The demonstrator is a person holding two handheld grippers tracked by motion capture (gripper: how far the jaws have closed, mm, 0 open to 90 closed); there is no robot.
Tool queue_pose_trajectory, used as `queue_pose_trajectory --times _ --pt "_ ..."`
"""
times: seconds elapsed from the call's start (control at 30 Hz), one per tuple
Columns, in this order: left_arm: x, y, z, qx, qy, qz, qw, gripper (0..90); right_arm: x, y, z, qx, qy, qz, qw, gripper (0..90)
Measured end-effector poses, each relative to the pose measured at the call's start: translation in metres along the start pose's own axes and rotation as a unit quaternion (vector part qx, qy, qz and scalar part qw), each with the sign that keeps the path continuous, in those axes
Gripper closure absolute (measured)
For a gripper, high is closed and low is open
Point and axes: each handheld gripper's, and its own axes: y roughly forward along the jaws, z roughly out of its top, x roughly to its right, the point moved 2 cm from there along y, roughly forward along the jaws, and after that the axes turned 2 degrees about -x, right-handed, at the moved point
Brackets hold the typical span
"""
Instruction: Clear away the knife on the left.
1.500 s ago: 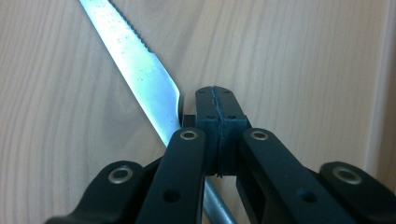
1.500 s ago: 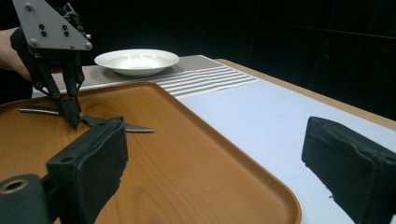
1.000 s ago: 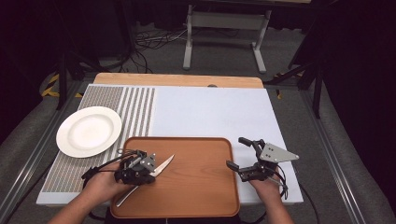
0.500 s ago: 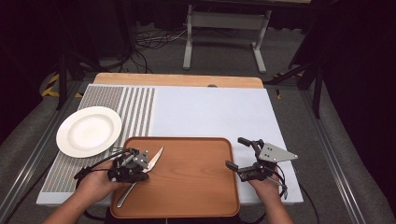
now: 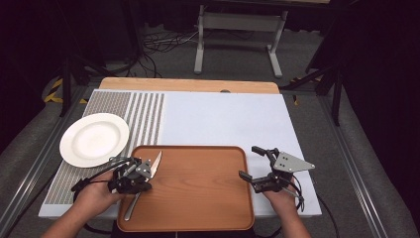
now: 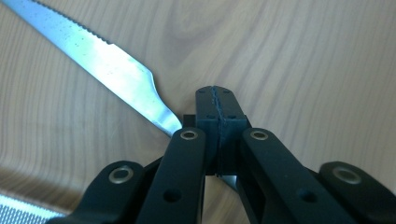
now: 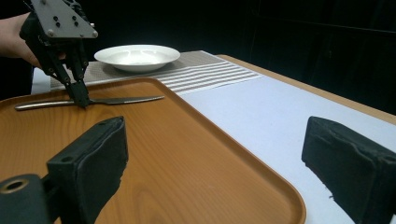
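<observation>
The left gripper (image 5: 142, 174) is clamped on the table knife (image 6: 107, 63) over the wooden tray's (image 5: 198, 218) near-left; the plate (image 5: 94, 139) sits empty, and the right gripper (image 5: 252, 166) waits, jaws apart.

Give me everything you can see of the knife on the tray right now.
The knife is plain silver metal in one piece, with a serrated blade and a slim handle. It lies flat near the left edge of the wooden tray, blade tip toward the white plate. The left gripper is shut on it where blade meets handle.
</observation>
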Motion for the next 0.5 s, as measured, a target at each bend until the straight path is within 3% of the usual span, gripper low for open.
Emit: queue_pose_trajectory --times 0.5 --pt "-0.006 -0.004 -0.012 -0.006 -0.024 0.006 0.9997 90.0 0.000 -0.001 0.000 0.002 -0.001 0.000 1.0000 7.8"
